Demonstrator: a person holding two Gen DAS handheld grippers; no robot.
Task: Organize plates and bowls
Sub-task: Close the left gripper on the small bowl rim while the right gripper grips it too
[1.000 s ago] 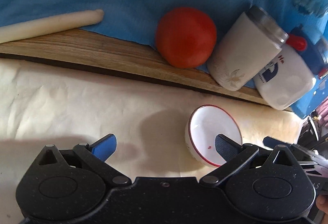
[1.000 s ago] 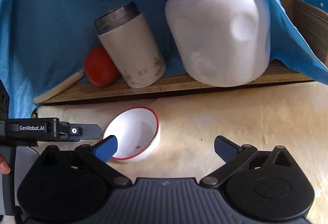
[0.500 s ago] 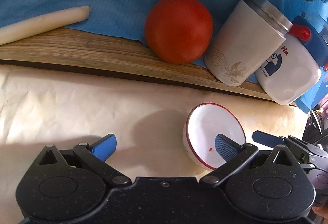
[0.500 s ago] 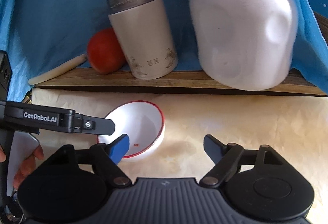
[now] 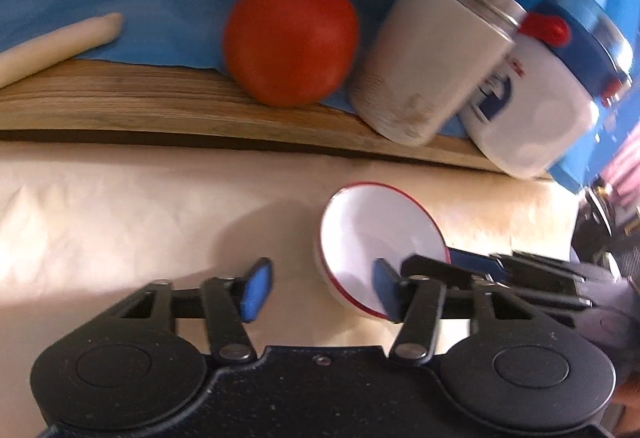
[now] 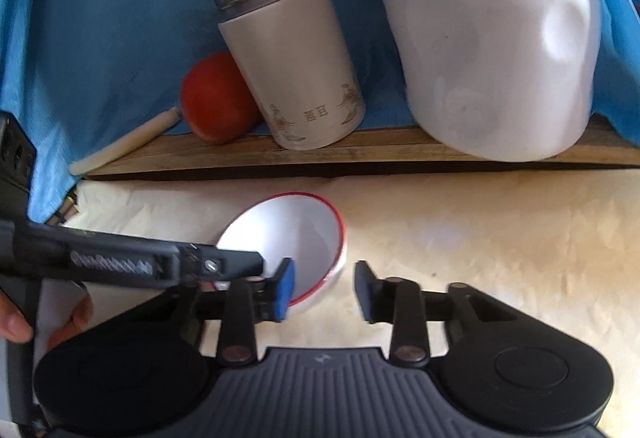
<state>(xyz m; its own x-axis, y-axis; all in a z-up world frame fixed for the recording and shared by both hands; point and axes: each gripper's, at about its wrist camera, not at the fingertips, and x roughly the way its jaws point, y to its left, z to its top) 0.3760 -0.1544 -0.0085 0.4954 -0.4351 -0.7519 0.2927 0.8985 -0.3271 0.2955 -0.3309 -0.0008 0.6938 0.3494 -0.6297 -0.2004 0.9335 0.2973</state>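
The small red-rimmed bowl (image 5: 380,242) sits on the paper-covered table (image 5: 120,222), straddled on opposite walls by the left gripper (image 5: 320,290) and right gripper (image 6: 324,288), whose jaws have just been closing but do not yet pinch it.

Black grippers (image 5: 320,288) w/ blue pads (image 6: 285,288), silver screws.
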